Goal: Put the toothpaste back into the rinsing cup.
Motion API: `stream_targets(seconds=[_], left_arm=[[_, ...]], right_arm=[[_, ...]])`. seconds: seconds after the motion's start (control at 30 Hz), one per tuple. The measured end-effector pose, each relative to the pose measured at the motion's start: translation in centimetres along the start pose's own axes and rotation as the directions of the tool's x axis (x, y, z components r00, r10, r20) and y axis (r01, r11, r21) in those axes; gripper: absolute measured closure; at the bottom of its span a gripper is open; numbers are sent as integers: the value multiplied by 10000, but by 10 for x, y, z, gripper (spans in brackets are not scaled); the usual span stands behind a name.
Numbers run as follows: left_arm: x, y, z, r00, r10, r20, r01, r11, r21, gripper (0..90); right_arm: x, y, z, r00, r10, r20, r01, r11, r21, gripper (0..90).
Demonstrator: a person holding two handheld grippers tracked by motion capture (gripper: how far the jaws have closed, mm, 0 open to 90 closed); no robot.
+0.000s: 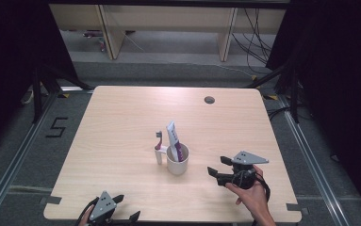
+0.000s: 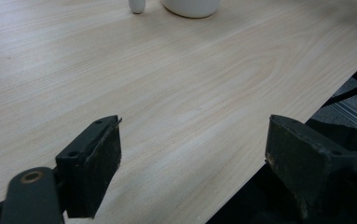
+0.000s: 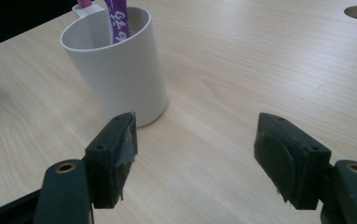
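A white mug (image 1: 177, 161) stands upright near the middle of the wooden table (image 1: 121, 117). In it lean a white and purple toothpaste tube (image 1: 173, 136) and a pink toothbrush (image 1: 159, 136). To the mug's right a hand holds my right gripper (image 1: 217, 165), which is open and points at the mug. In the right gripper view the mug (image 3: 120, 70) stands just beyond the left jaw, with the tube (image 3: 119, 18) inside it and nothing between the jaws of my right gripper (image 3: 195, 140). My left gripper (image 1: 128, 207) rests open at the table's near edge, and the left gripper view shows it (image 2: 192, 149) empty, with the mug's base (image 2: 191, 7) far ahead.
A round cable hole (image 1: 209, 100) sits at the far right of the table top. Beyond the table lie grey floor, wooden furniture legs (image 1: 110, 33) and loose cables (image 1: 258, 42). Dark curtains hang on both sides.
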State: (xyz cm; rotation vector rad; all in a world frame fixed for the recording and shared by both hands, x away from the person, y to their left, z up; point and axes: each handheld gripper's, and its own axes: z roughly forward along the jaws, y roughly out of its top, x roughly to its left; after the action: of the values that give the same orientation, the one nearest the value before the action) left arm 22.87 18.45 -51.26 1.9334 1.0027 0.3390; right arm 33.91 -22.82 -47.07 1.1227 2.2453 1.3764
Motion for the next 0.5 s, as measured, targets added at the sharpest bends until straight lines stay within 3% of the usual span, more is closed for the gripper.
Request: stream_targets(seconds=[0.07,0.17,0.23,0.3,0.33,0.37,0.4,0.43,0.5], left_arm=[[0,0,0,9999,91,57,-91,9999,46,179],[1,-1,-1,9998,176,34,-176,9997,140,179],[1,-1,-1,9999,116,40,-116,9999,-15,179],[1,-1,-1,9999,113,30,-113,9999,-17,179],[1,-1,-1,9998,184,47,-185,9998,25,179],[0,-1,-1,9998,177,72,-177,9998,37,179],[0,-1,-1,9999,123,66,-123,9999,-11,179],[-1,-1,0,9999,88,63,-88,10000,30,179],[0,-1,0,10000,83,34,-84,9999,72,179]], right_arm=[[0,-1,-1,9998,-150,126,149,9999,30,310],[3,-3,-1,9999,123,-7,-123,9998,132,311],[0,-4,-3,9997,-229,98,228,9997,116,310],[1,-5,-3,9997,-84,249,84,10000,-8,311],[-1,-6,-5,9990,-326,320,323,9994,92,310],[1,-7,-5,9998,27,202,-29,9999,104,310],[-1,-8,-6,9991,-316,282,309,9992,238,310],[2,-10,-6,9998,-1,206,-4,9997,244,308],[2,-11,-7,9997,-92,224,88,9998,186,292]])
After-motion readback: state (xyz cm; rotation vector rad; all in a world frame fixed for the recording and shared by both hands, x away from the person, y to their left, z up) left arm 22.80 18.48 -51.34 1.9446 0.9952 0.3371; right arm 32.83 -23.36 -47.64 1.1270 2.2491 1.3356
